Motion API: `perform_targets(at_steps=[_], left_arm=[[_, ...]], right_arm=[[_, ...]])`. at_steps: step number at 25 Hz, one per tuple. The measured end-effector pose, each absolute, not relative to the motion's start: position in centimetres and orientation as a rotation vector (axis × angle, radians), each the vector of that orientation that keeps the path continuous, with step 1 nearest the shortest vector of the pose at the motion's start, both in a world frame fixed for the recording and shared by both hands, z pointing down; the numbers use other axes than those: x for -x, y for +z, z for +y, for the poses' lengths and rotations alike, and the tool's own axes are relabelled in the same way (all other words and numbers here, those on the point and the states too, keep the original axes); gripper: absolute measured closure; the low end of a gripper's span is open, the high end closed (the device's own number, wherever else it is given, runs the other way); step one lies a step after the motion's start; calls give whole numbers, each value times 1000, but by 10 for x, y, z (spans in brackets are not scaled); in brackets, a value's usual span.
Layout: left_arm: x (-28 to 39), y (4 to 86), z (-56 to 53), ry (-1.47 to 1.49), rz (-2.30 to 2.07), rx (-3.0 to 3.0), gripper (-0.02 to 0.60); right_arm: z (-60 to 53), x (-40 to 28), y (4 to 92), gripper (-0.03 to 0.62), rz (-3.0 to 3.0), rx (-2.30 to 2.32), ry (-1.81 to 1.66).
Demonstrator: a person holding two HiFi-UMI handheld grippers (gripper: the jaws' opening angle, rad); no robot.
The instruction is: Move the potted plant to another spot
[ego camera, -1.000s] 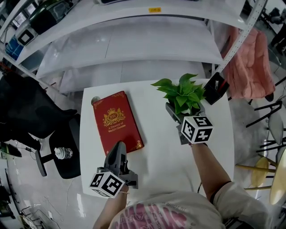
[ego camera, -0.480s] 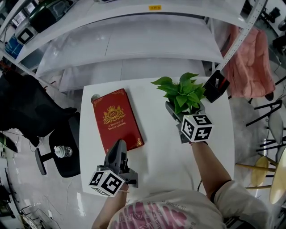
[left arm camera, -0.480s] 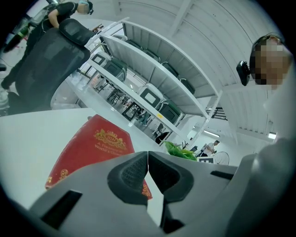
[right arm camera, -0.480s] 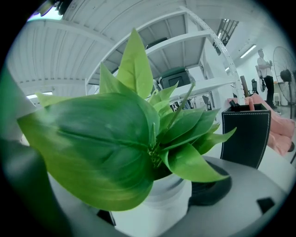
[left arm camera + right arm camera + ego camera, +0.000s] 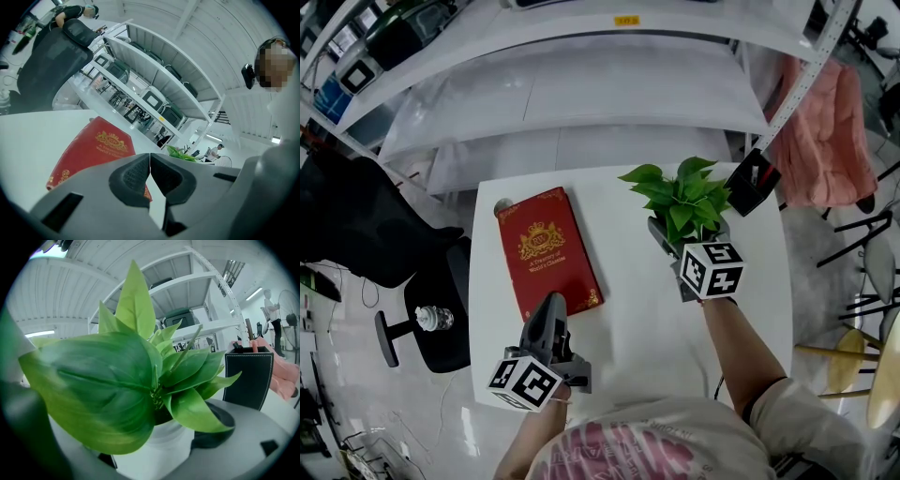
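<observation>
Potted plant (image 5: 680, 202), far right: pot being gripped by right gripper (image 5: 678, 246), an upright lift clear of black holder (image 5: 755, 183) being called for; left gripper (image 5: 150, 176) closed, empty.

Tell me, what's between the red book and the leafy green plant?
Nothing: only bare white tabletop separates the red hardcover book from the green potted plant, per the head view.

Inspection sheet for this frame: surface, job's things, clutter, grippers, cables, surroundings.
Surface: white table.
Job's things: potted plant, upright, far right of table.
Clutter: red book lying flat at left; black box at far right corner.
Grippers: left gripper shut, empty; right gripper clamped on the potted plant.
Cables: nothing seen on the table.
Surroundings: white shelving behind; black chair left; pink cloth right.
</observation>
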State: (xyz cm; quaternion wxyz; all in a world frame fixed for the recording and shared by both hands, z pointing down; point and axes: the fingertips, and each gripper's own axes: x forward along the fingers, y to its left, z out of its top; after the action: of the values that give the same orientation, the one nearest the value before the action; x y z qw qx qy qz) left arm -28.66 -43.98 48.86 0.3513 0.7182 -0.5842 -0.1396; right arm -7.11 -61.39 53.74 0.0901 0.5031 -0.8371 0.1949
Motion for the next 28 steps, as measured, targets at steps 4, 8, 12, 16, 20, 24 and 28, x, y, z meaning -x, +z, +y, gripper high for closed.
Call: perform_targets(at_steps=[4, 8, 12, 16, 20, 24, 28], left_arm=[[285, 487, -439, -367, -1505, -1860, 557], [286, 487, -439, -366, -1509, -1862, 557], [286, 487, -438, -358, -1505, -1864, 557], [287, 488, -436, -345, -1505, -1864, 557], [287, 488, -435, -342, -1510, -1862, 557], [286, 489, -433, -342, -1516, -1858, 557], [285, 491, -432, -342, -1519, -1851, 557]], right_arm=[[-613, 71, 537, 66, -2489, -1499, 572], [-613, 71, 538, 66, -2492, -1500, 567], [-613, 71, 537, 65, -2492, -1505, 566], [-613, 71, 537, 63, -2496, -1508, 561], [-613, 71, 537, 60, -2488, -1516, 562], [-613, 70, 537, 57, -2491, -1512, 557], [-614, 70, 536, 56, -2499, -1511, 552]])
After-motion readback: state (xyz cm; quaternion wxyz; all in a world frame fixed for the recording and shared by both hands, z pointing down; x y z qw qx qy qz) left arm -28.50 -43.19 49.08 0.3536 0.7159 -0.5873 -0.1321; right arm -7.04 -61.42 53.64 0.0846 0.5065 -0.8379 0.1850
